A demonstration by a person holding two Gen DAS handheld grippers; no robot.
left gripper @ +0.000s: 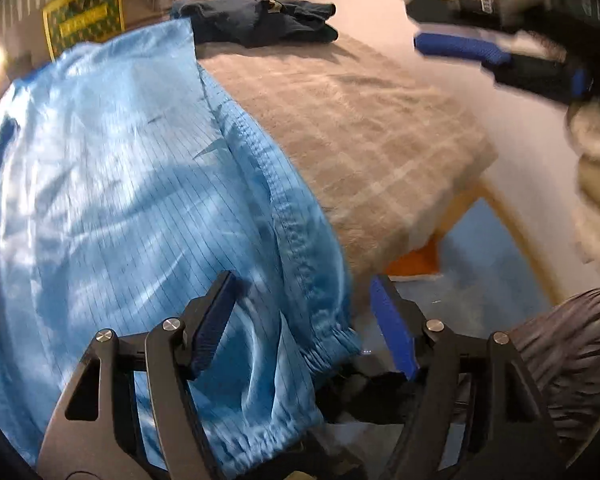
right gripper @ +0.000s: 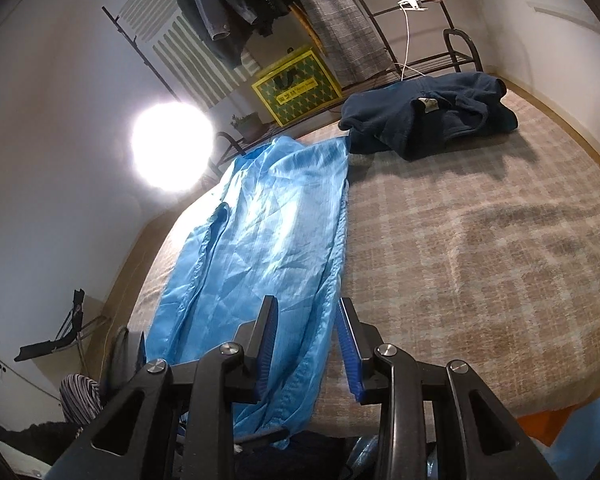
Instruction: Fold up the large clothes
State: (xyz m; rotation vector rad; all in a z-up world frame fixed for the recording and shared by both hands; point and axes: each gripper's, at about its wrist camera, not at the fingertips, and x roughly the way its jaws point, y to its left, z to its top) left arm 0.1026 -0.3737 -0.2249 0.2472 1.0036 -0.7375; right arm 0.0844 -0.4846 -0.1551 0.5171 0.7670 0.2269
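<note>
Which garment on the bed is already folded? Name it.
The dark navy garment at the far end is folded into a compact bundle; the light blue garment lies spread out lengthwise.

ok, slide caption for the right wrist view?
Right gripper open above the light blue garment spread on the checked bed.

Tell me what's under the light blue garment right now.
The light blue garment lies on the checked blanket, its elastic hem hanging over the near edge. Whatever else lies beneath it is covered.

No legible text is found; lettering on the yellow-green box point(right gripper: 296, 86) and the dark garment's tag point(right gripper: 427, 105) cannot be read.
</note>
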